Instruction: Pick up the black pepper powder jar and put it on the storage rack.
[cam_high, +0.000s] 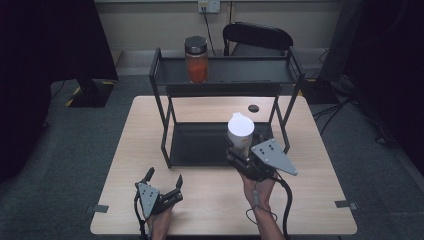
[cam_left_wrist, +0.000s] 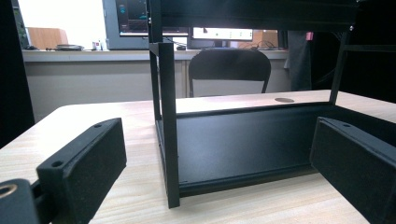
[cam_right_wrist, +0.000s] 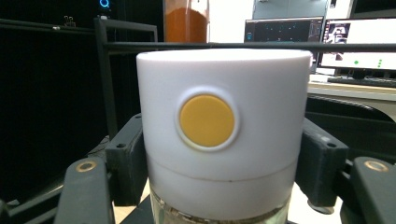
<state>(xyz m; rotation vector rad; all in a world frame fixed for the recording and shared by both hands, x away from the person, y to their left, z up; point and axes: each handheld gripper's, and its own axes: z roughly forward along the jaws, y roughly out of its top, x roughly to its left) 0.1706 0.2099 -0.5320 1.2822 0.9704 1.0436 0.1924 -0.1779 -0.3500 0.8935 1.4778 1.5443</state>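
Right gripper (cam_high: 239, 150) is clamping the white-lidded jar (cam_high: 240, 131) in front of the rack (cam_high: 162, 80)

It's squeezing just the lid area, so the jar could be clipping the top shelf rail and tipping. Left gripper (cam_high: 164, 182) is sitting open on the table (cam_high: 310, 165).

Right of centre in the frame, the right gripper (cam_high: 239, 152) has its jaws clamped on a white-lidded jar (cam_high: 240, 132), held in front of the lower tier of the black rack (cam_high: 162, 125). At lower left, the left gripper (cam_high: 164, 181) rests on the wooden surface (cam_high: 320, 190), jaws spread apart. An orange-filled jar (cam_high: 196, 59) stands on the rack's top shelf.
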